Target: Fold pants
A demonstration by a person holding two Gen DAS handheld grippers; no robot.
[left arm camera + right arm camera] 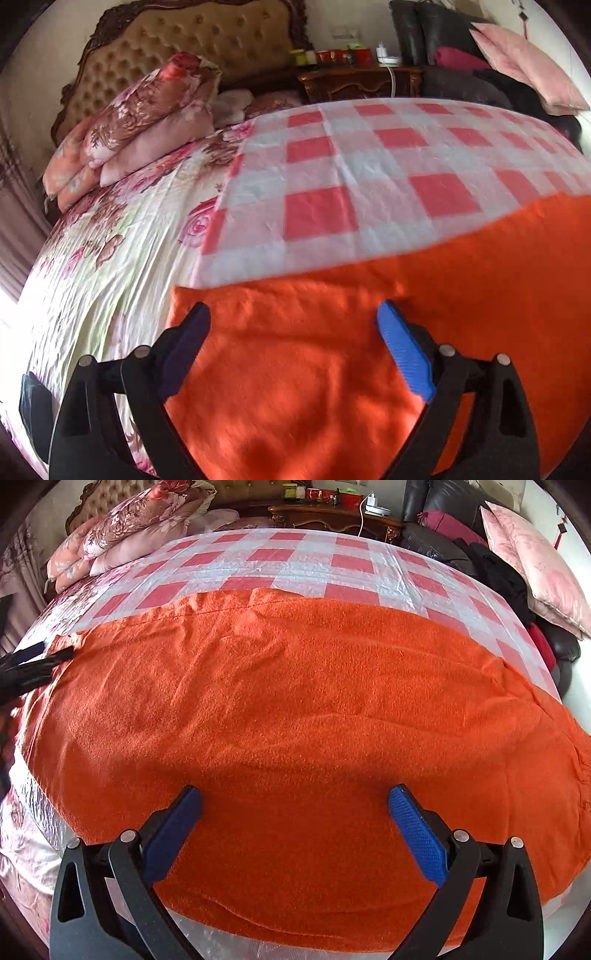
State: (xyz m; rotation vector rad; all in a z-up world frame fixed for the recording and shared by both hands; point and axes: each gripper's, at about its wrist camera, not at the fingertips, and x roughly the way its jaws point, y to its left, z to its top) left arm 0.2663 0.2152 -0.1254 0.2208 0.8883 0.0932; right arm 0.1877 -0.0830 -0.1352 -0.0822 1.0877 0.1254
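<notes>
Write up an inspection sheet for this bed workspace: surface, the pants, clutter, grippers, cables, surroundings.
Surface: bed with a floral sheet; a pink-and-white checked cloth lies over it.
Job's things: orange pants spread flat on the checked cloth, lightly wrinkled, no fold seen.
Clutter: folded floral quilts stacked near the headboard.
Grippers: left gripper open above the pants' left end; right gripper open above the pants' near edge; neither holds cloth.
Cables: a white cable hangs from a charger on the nightstand.
Surroundings: tufted headboard, wooden nightstand with jars, dark sofa with a pink cushion.
</notes>
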